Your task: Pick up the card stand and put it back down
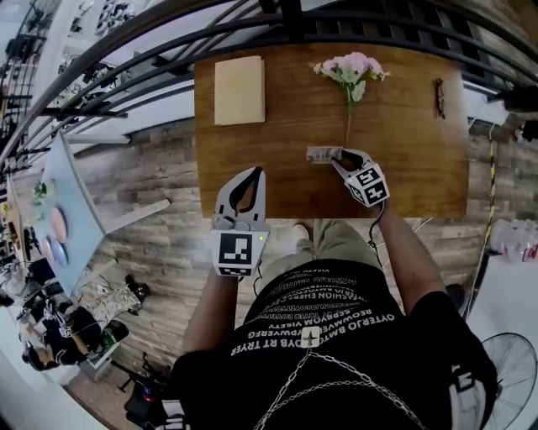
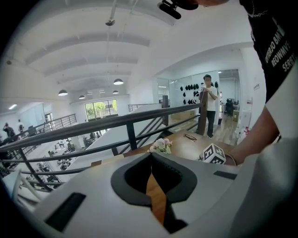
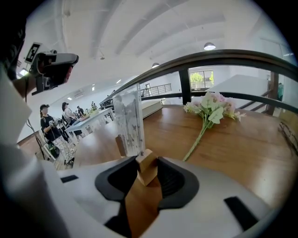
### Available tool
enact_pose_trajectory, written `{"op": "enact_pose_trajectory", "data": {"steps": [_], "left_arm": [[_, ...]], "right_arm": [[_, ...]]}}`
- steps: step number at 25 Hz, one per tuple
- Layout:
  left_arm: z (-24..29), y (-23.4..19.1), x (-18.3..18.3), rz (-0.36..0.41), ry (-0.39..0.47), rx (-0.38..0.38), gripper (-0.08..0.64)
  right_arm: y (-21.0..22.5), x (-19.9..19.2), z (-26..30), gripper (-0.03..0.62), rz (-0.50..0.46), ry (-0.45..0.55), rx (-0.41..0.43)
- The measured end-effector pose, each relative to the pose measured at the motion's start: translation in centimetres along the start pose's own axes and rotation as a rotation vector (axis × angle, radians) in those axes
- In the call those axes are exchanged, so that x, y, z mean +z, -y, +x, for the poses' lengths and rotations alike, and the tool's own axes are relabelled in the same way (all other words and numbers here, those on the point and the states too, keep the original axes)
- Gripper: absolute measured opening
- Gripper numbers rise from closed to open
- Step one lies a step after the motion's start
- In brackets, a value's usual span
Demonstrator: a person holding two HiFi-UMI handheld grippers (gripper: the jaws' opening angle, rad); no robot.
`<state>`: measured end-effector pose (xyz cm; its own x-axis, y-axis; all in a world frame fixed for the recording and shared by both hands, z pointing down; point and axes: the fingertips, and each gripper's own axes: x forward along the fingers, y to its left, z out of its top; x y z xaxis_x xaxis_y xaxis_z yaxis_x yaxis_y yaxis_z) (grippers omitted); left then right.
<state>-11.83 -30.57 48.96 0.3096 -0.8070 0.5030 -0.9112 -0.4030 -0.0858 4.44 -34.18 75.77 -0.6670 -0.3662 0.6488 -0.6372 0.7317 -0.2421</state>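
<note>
The card stand (image 1: 322, 154), a clear upright panel (image 3: 128, 122) on a small wooden base (image 3: 147, 168), stands on the wooden table (image 1: 420, 168) near its front edge. My right gripper (image 1: 340, 157) reaches it from the right; its jaws (image 3: 146, 160) sit against both sides of the wooden base, shut on it. The base still rests on the tabletop. My left gripper (image 1: 250, 173) hovers at the table's front edge, left of the stand, with its tips (image 2: 150, 155) together and nothing between them.
A bunch of pink flowers (image 1: 351, 69) lies behind the stand, stem pointing at it. A beige book (image 1: 239, 90) lies at the back left, glasses (image 1: 439, 97) at the back right. A black railing (image 1: 361, 25) runs behind the table. A person (image 2: 208, 104) stands far off.
</note>
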Motion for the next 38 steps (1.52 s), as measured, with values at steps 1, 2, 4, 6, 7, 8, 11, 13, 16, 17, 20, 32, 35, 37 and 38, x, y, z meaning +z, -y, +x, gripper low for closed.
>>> {"op": "enact_pose_trajectory", "data": {"steps": [1,2,4,6,7,8,11,13,16,17,20,32,35,37,38], "left_arm": [[-0.1,0.1,-0.1,0.002,-0.002,-0.002,0.028],[-0.1,0.3,-0.1,0.003,-0.002,-0.003,0.028],[-0.5,0.5,-0.2,0.007,-0.001,-0.004,0.026],[-0.9,0.6,0.0,0.01,0.003,-0.001,0.028],[-1.1,0.6,0.1,0.01,0.005,0.0,0.028],[-1.3,0.6,0.2,0.01,0.008,0.002,0.028],[-1.8,0.7,0.4,0.011,0.017,0.004,0.028],[-2.2,1.0,0.6,0.012,0.023,0.003,0.028],[-2.8,1.3,0.6,0.014,0.031,0.0,0.028],[-3.0,1.4,0.7,0.016,0.035,-0.001,0.026],[-3.6,1.6,0.9,0.019,0.049,0.001,0.028],[-6.7,1.9,1.3,0.033,0.101,0.002,0.028],[-7.7,2.0,1.4,0.04,0.112,0.003,0.028],[-8.3,2.0,1.6,0.046,0.119,0.004,0.028],[-8.5,2.0,1.6,0.049,0.123,0.005,0.028]], "right_arm": [[-0.1,-0.1,-0.1,0.143,0.004,0.0,0.004],[-0.1,-0.3,-0.2,0.142,0.012,0.002,0.008],[-0.2,-0.5,-0.7,0.14,0.035,0.009,0.01],[-0.3,-0.6,-1.2,0.14,0.052,0.015,0.006],[-0.4,-0.5,-1.5,0.14,0.056,0.017,0.003],[-0.4,-0.4,-1.7,0.14,0.057,0.019,0.001],[-0.6,-0.1,-2.3,0.14,0.052,0.017,-0.009],[-0.7,0.3,-2.9,0.141,0.046,0.017,-0.018],[-1.0,1.0,-3.9,0.141,0.039,0.019,-0.031],[-1.2,1.3,-4.3,0.141,0.038,0.022,-0.033],[-1.4,2.0,-5.4,0.141,0.038,0.027,-0.044],[-3.6,5.9,-9.7,0.141,0.011,0.084,-0.082],[-4.3,6.9,-10.9,0.141,-0.004,0.102,-0.09],[-4.6,7.6,-11.5,0.141,-0.015,0.114,-0.096],[-4.8,7.9,-11.8,0.141,-0.02,0.119,-0.099]]}}
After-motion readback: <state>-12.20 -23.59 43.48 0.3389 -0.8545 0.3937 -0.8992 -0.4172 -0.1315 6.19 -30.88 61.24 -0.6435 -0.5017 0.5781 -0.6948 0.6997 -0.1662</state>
